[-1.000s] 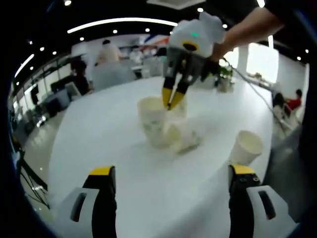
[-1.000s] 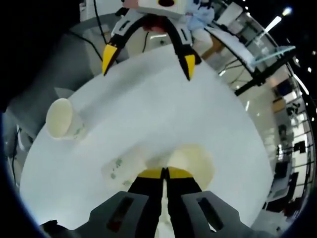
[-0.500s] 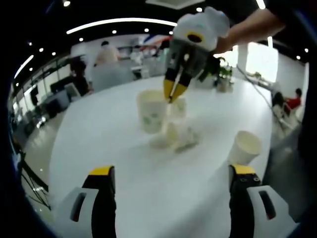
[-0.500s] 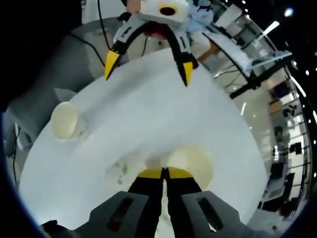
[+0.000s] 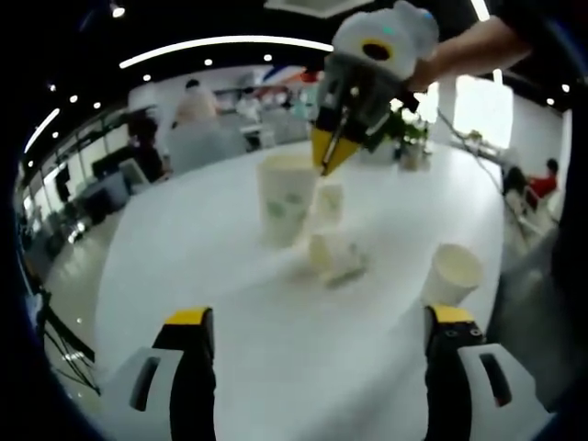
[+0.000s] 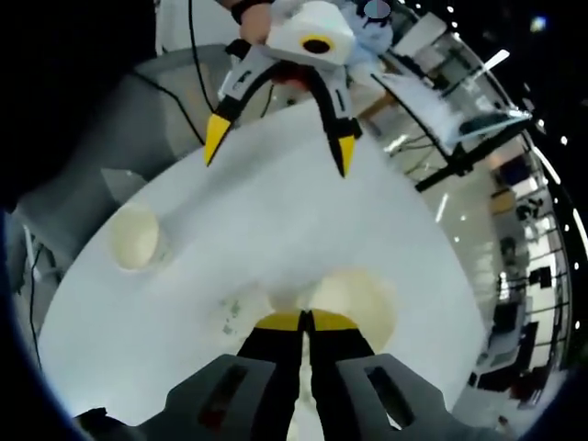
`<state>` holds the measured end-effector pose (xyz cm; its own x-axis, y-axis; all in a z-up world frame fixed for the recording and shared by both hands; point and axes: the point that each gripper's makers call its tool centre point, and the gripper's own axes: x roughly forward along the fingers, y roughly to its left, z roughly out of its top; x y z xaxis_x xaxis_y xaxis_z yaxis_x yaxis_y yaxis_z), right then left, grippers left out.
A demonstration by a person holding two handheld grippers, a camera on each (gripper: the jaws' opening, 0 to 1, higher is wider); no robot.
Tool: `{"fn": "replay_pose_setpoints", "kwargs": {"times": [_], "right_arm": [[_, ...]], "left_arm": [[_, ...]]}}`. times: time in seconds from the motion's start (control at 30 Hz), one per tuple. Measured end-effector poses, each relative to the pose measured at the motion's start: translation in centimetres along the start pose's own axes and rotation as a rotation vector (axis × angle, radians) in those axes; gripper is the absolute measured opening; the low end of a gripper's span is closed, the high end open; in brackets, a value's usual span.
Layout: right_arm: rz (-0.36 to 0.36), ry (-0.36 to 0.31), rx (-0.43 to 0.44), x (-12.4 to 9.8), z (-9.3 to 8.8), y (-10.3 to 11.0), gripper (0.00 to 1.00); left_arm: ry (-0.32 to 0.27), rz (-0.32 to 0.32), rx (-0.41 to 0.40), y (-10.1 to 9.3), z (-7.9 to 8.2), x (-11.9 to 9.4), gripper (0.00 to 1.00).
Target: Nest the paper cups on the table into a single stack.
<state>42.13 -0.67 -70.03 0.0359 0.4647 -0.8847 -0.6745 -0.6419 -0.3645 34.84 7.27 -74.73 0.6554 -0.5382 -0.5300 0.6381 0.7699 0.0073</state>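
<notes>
Right tongs [image 5: 328, 156]: clenched on rim of printed paper cup [image 5: 283, 197], raised above white desk [image 5: 184, 266] | left tongs [image 6: 276, 152]: released, jaws spread | tipped cups [image 5: 333, 257] beneath held cup | lone cup [image 5: 453, 274] beside left tongs' right jaw.

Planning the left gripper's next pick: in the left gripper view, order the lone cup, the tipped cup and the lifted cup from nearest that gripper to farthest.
1. Lone cup, standing on the right, just beyond the gripper.
2. Tipped cup, lying mid-table.
3. Lifted cup, behind it and left, held at its rim by the right gripper.
</notes>
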Motion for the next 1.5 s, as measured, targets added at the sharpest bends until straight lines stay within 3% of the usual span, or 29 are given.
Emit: {"fn": "replay_pose_setpoints", "kwargs": {"times": [0.33, 0.83, 1.5], "right_arm": [[-0.022, -0.012, 0.025, -2.2, 1.5, 0.8, 0.0], [-0.024, -0.013, -0.008, -5.3, 4.1, 2.8, 0.0], [-0.001, -0.015, 0.024, -9.0, 6.7, 7.6, 0.0]], "left_arm": [[-0.002, -0.003, 0.003, -0.2, 0.0, -0.6, 0.95], [-0.01, -0.005, 0.011, -0.5, -0.1, -1.5, 0.95], [-0.008, -0.012, 0.032, -1.0, 0.1, -2.0, 0.95]]}}
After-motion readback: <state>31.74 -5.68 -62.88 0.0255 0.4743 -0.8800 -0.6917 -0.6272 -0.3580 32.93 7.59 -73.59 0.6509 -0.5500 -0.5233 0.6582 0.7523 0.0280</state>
